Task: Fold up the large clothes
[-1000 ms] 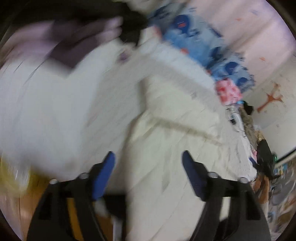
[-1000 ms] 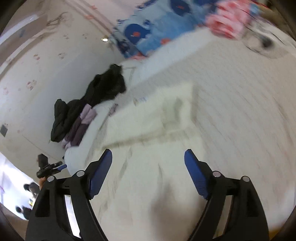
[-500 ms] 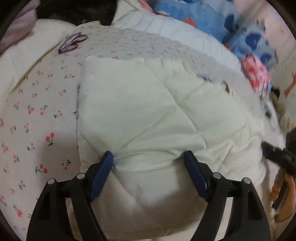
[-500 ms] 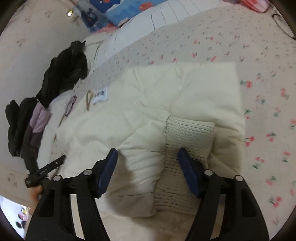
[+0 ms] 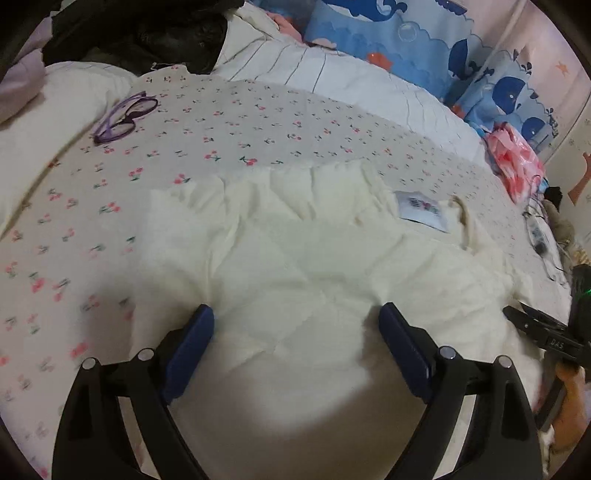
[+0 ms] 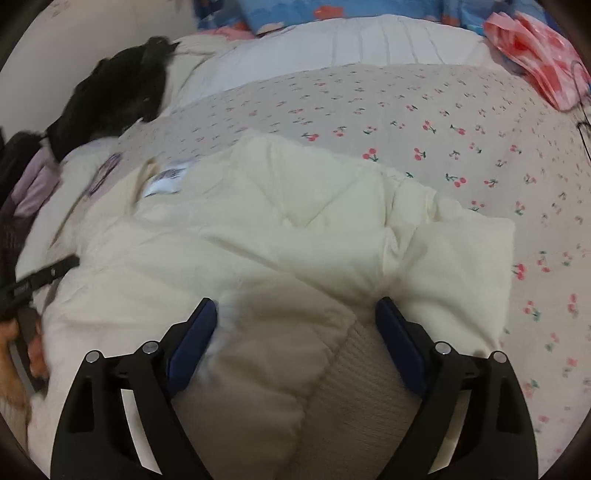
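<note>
This is a bedroom in a home, likely a child's. A bed (image 5: 258, 122) fills both views, spread with a pale sheet printed with small red cherries, a white ribbed quilt (image 5: 351, 81) bunched at its far edge. Behind it hangs blue fabric with whales and bubbles (image 5: 399, 33). Dark clothes (image 6: 114, 92) lie heaped on one side, purple-framed glasses (image 5: 123, 116) rest on the sheet, and the pale wall carries animal stickers (image 5: 581, 177).

Cream quilted jacket (image 5: 303, 258) runs under both grippers and off the lower edge in both wrist views, its near hem unseen; label print (image 5: 421, 208) too small to read; black clothing (image 6: 110, 92) cut off at bed's far-left corner.
</note>
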Tool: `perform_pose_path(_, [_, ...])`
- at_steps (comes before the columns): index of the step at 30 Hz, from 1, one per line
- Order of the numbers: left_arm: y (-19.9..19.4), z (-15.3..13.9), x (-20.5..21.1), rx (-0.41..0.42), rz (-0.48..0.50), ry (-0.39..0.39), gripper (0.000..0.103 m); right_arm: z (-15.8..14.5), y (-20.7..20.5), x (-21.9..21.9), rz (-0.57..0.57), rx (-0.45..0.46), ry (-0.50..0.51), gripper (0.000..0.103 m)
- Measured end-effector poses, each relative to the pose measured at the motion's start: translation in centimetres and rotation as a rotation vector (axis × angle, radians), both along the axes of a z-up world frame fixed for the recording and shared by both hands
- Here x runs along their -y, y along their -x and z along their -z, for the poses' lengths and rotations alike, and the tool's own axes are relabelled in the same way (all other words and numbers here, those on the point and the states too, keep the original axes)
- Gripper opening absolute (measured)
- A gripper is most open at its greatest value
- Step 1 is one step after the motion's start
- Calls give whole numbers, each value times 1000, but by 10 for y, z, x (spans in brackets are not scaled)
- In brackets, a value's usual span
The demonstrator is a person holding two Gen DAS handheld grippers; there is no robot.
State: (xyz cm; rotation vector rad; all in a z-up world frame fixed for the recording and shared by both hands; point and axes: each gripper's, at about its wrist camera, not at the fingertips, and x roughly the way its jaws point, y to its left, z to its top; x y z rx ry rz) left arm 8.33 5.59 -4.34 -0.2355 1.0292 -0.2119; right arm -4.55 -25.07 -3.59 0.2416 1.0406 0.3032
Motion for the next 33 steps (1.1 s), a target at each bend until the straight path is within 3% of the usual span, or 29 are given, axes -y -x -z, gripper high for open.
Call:
perform_pose_path(4, [60, -40, -56, 1, 28, 120, 87, -38, 74, 59, -5, 19, -214, 85])
perform_pose_path(6, [96, -46, -87, -11, 20, 146, 88, -46, 113, 84, 10, 0, -275, 92])
perform_pose_path(9, [159, -46, -139, -58, -17, 193, 91, -33, 194, 125, 11, -59, -422, 92])
perform_pose_path(12, [226, -25, -175, -155, -49, 287, 91, -10, 258, 145, 28, -145, -545, 92])
perform_pose_path(15, [281, -3, -188, -211, -32, 399, 91, 8, 308, 149, 18, -199, -685, 92])
perform_pose_path(19, [333, 20, -176, -246, 50, 605, 93, 19, 340, 138, -29, -205, -827, 92])
perform_pose_path(24, [347, 18, -150, -223, 133, 711, 95, 22, 348, 117, -51, -187, -909, 91])
perform_pose_path(25, [346, 16, -144, -219, 141, 722, 96, 20, 348, 115, -55, -177, -907, 89])
perform_pose_path(27, [345, 15, -136, -214, 126, 671, 95, 21, 351, 108, -55, -157, -913, 55])
perform_pose_path(28, [345, 16, -133, -222, 116, 648, 92, 22, 351, 105, -48, -153, -896, 45])
perform_pose_path(30, [344, 16, -131, -229, 65, 588, 66, 21, 353, 100, -32, -114, -892, 31])
perform_pose_path(32, [346, 14, -136, -224, 44, 588, 53, 17, 355, 98, -17, -81, -892, 26])
perform_pose_path(33, [347, 11, -136, -215, 43, 584, 38, 10, 355, 97, -17, -55, -889, 24])
